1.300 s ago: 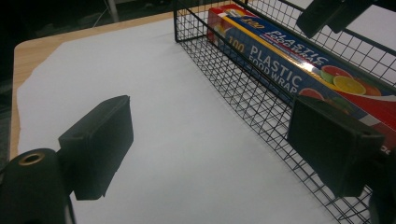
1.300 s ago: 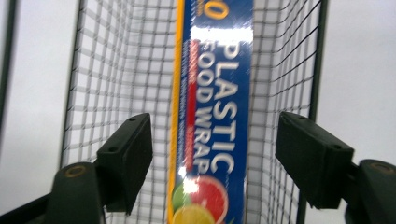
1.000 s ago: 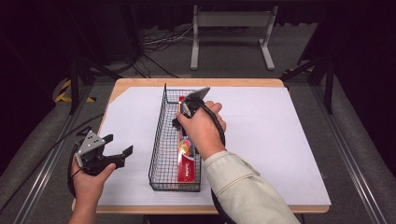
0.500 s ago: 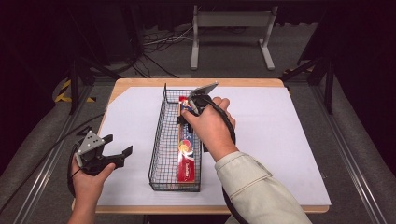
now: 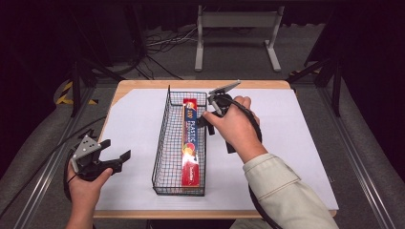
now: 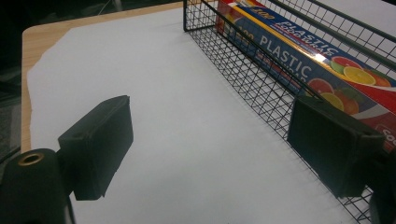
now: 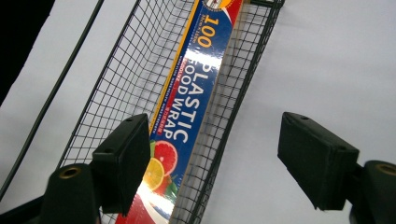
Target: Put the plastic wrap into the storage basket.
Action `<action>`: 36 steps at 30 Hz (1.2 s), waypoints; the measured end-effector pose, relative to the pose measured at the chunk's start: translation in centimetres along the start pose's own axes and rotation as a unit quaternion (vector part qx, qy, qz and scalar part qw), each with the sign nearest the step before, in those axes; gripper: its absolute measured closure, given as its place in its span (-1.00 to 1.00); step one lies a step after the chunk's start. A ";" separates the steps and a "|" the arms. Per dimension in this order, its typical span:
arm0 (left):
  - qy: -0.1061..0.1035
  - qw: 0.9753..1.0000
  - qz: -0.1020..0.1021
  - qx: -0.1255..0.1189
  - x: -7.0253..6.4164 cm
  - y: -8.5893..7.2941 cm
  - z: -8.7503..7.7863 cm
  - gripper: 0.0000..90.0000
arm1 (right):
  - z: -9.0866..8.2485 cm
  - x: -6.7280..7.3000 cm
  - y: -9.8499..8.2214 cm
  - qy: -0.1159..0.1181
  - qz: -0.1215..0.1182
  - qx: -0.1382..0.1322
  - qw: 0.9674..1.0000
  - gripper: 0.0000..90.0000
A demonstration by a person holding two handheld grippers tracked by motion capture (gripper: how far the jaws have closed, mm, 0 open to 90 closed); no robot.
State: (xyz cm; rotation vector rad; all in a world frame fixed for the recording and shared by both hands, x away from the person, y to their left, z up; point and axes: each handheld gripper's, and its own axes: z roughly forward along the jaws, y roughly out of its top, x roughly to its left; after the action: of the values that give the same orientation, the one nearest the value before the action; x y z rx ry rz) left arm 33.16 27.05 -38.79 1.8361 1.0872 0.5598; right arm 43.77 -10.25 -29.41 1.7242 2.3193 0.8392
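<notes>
One wire basket (image 5: 162, 157) — food-wrap box (image 5: 190, 143) inside

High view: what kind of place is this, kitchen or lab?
Probably a lab or recording bay, not a kitchen: a wooden table covered with white paper, loose cables on the grey floor behind it, a metal stand, and dark surroundings.

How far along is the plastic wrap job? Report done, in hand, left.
Done: the plastic food wrap box lies flat inside the wire basket. In hand: nothing; the right gripper, jaws just opening, is above the basket's edge; the left gripper is open beside it. Left: apparently only pulling the right gripper clear.
</notes>
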 end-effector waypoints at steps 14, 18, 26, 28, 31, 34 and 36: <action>0.006 1.000 -0.002 0.004 0.4 -0.5 0.0 -0.67 | -2.9 -6.4 -0.7 0.020 -0.042 -0.032 0.998 -0.42; 0.004 1.000 -0.003 0.003 0.4 -0.5 -0.1 -0.67 | -3.6 -7.6 -0.8 0.030 -0.047 -0.039 0.998 -0.42; 0.004 1.000 -0.001 0.004 0.4 -0.5 0.0 -0.67 | -4.4 -9.6 -1.5 0.044 -0.065 -0.043 0.996 -0.44; 0.003 1.000 -0.001 0.003 0.4 -0.5 0.0 -0.67 | -4.6 -10.3 -1.8 0.045 -0.064 -0.047 0.996 -0.44; 0.001 1.000 0.000 0.003 0.4 -0.5 0.0 -0.67 | -4.8 -11.1 -2.1 0.041 -0.065 -0.052 0.996 -0.46; 0.000 1.000 -0.001 0.002 0.3 -0.5 0.0 -0.67 | -5.1 -12.0 -2.5 0.046 -0.076 -0.061 0.994 -0.47; -0.001 1.000 -0.002 0.002 0.3 -0.5 0.0 -0.67 | -5.2 -12.6 -2.9 0.042 -0.089 -0.071 0.993 -0.48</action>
State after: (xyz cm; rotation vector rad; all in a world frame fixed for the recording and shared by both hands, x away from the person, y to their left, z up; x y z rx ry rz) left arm 33.09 27.40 -39.19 1.8370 1.0906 0.5531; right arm 43.43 -24.18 -29.20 1.4290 2.3590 1.0328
